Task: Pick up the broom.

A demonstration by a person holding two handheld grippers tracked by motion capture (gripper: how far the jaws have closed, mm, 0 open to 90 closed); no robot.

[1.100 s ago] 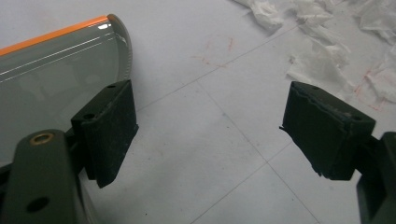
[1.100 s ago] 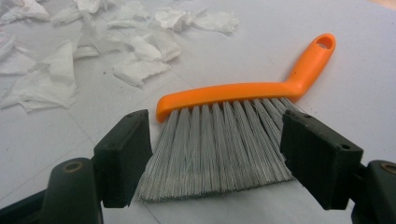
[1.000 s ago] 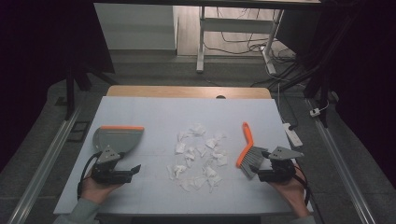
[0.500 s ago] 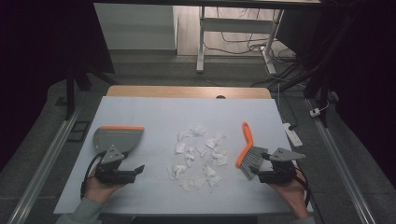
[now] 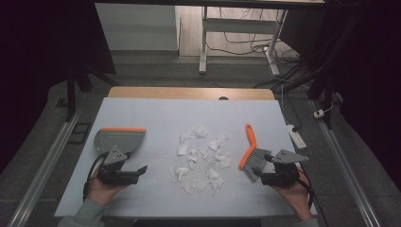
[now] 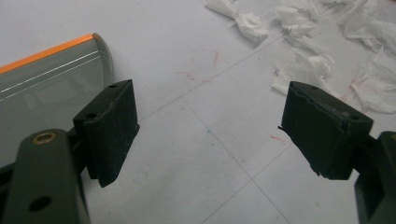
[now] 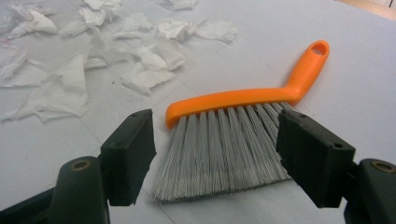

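A grey dustpan [image 5: 119, 139] with an orange edge lies flat at the table's left; its corner [image 6: 51, 79] shows in the left gripper view. My left gripper [image 5: 134, 172] rests open just in front of it, nothing between its jaws. Torn white paper scraps [image 5: 201, 158] are scattered over the middle of the white tabletop [image 5: 156, 113]. An orange hand brush [image 5: 249, 149] with grey bristles [image 7: 224, 149] lies at the right, handle pointing away. My right gripper [image 5: 265, 176] is open right at the bristle tips, its jaws level with either side of them.
The wooden far edge of the table [image 5: 189, 92] runs behind the white sheet. Beyond it stand a white desk leg [image 5: 203, 42] and loose cables [image 5: 293, 71] on the floor. A power strip [image 5: 297, 137] lies off the right edge.
Both grippers have barely shifted; the left one edged slightly toward the scraps. Nothing was taken hold of or let go.
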